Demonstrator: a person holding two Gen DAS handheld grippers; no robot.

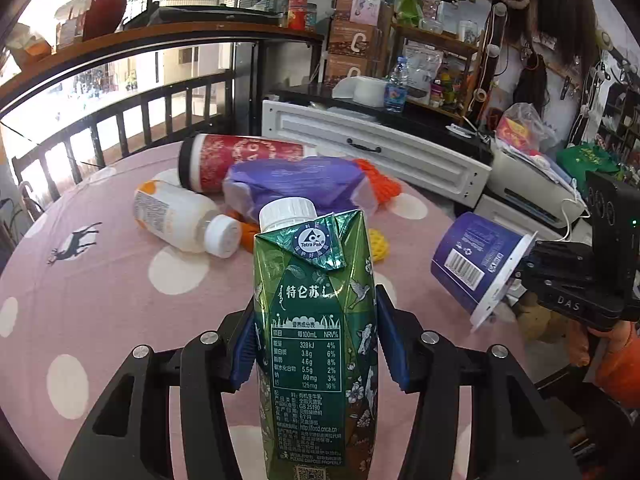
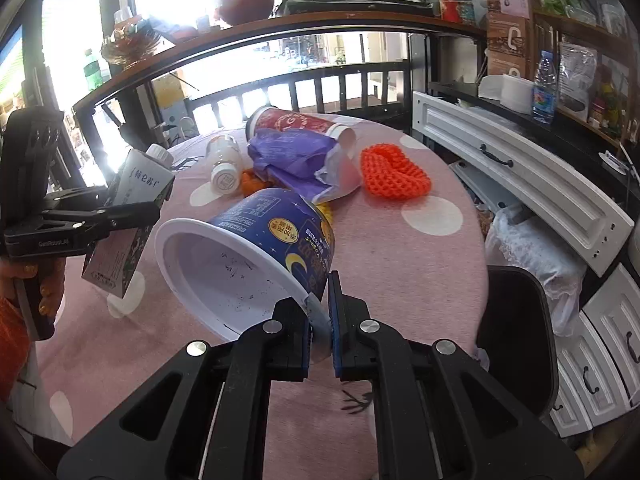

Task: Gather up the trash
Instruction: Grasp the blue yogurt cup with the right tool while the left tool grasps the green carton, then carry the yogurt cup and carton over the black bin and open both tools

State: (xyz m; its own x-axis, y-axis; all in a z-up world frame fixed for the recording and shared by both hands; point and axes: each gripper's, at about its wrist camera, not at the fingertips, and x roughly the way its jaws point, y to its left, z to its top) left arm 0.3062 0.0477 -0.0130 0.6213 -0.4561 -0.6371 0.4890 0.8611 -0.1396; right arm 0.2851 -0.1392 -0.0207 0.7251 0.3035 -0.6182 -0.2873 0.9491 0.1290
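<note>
My left gripper point(image 1: 316, 344) is shut on a green milk carton point(image 1: 316, 320) with a white cap, held above the pink table; it also shows in the right wrist view point(image 2: 132, 200). My right gripper point(image 2: 320, 320) is shut on the rim of an empty blue noodle cup point(image 2: 256, 256), held tilted over the table; the cup also shows in the left wrist view point(image 1: 476, 264). On the table lie a white bottle point(image 1: 184, 220), a red paper cup point(image 1: 240, 162), a purple bag point(image 1: 300, 184), orange foam netting point(image 2: 396, 176) and yellow netting point(image 1: 378, 244).
The round table has a pink spotted cloth point(image 1: 100, 280). A white drawer cabinet point(image 2: 520, 184) stands to the right. A black chair point(image 2: 516, 332) sits by the table's right edge. A dark railing point(image 2: 320, 84) and a shelf run behind.
</note>
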